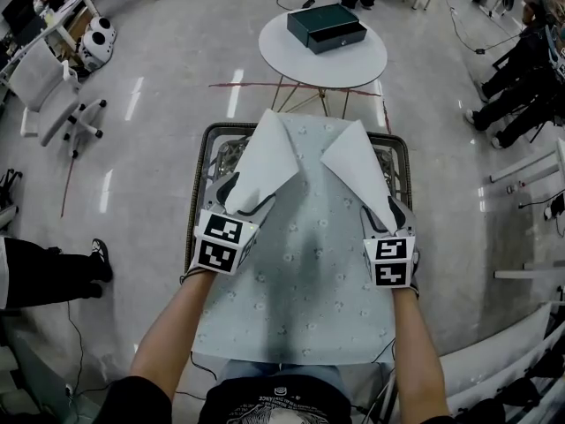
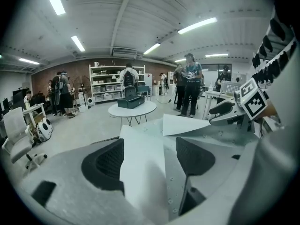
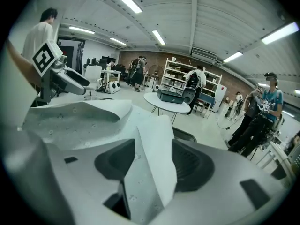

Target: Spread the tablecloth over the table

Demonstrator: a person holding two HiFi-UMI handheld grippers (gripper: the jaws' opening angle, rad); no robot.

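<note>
The table (image 1: 202, 157) was covered by the pale, small-patterned tablecloth (image 1: 309, 281), whose long axis ran from the person's body toward the far edge. The near end was hung over the table's near edge. Both far corners were folded back toward the person, white underside up. The left gripper (image 1: 243, 198) and right gripper (image 1: 387, 215) were each seen with jaws apart, a folded corner lying loose between them.
</note>
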